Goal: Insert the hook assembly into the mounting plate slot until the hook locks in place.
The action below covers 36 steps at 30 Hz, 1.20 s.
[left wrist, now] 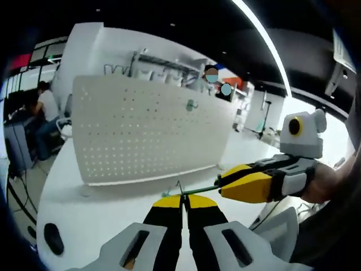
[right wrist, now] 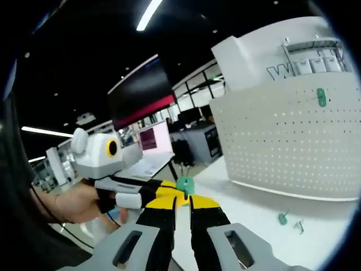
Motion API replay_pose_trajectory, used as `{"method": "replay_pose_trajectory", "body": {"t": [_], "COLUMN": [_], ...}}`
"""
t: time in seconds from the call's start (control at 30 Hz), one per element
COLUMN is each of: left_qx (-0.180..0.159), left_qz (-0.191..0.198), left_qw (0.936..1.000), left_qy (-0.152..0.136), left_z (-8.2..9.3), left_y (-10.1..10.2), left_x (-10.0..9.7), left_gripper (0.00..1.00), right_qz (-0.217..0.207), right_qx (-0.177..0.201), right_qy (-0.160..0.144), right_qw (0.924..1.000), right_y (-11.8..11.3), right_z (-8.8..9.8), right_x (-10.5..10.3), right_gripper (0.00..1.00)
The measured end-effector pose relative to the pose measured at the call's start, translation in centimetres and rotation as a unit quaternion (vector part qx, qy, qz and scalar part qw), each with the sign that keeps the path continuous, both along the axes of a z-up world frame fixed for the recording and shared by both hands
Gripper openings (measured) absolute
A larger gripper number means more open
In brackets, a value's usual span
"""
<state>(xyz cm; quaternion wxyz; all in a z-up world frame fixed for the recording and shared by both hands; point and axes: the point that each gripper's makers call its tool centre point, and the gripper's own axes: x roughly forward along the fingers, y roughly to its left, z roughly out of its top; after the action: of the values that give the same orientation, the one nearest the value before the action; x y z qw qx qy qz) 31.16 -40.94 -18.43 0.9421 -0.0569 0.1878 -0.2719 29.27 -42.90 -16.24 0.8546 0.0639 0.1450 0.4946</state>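
Observation:
A white perforated mounting plate (left wrist: 141,132) stands upright on the white table (left wrist: 101,217), also seen as the mounting plate (right wrist: 282,141) in the right gripper view. One green hook (left wrist: 192,104) hangs on it, the same hook (right wrist: 321,97). My left gripper (left wrist: 183,199) is shut on the thin end of a green hook assembly (left wrist: 200,190). My right gripper (left wrist: 221,183) comes in from the right, shut on its other end. In the right gripper view my right gripper (right wrist: 181,199) pinches the green hook piece (right wrist: 185,184), and the left gripper (right wrist: 163,187) meets it from the left. Both hold it in front of the plate, apart from it.
Two small green and grey loose parts (right wrist: 282,218) (right wrist: 299,226) lie on the table before the plate. A dark object (left wrist: 53,238) sits near the table's left edge. A person (left wrist: 46,107) sits at a desk far left. Shelving (left wrist: 163,65) stands behind the plate.

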Motion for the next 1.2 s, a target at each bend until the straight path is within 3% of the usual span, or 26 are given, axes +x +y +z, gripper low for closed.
{"method": "replay_pose_trajectory", "body": {"t": [0.77, 1.07, 1.2], "left_qx": [0.016, 0.032, 0.032], "left_qz": [-0.016, -0.019, -0.018], "left_qw": [0.9993, 0.9983, 0.9980], "left_qy": [-0.028, -0.046, -0.051], "left_z": [0.9, 1.5, 1.6], "left_y": [-1.1, -1.3, -1.4], "left_x": [-0.3, -0.3, -0.3], "left_gripper": [0.01, 0.01, 0.01], "right_qz": [-0.019, -0.034, -0.038], "right_qx": [0.028, 0.083, 0.099], "right_qy": [0.038, 0.095, 0.103], "right_qw": [0.9987, 0.9914, 0.9891], "right_y": [-0.1, -0.5, -0.5], "right_z": [0.3, 0.4, 0.6], "right_x": [0.5, 0.7, 0.6], "right_gripper": [0.04, 0.03, 0.03]}}
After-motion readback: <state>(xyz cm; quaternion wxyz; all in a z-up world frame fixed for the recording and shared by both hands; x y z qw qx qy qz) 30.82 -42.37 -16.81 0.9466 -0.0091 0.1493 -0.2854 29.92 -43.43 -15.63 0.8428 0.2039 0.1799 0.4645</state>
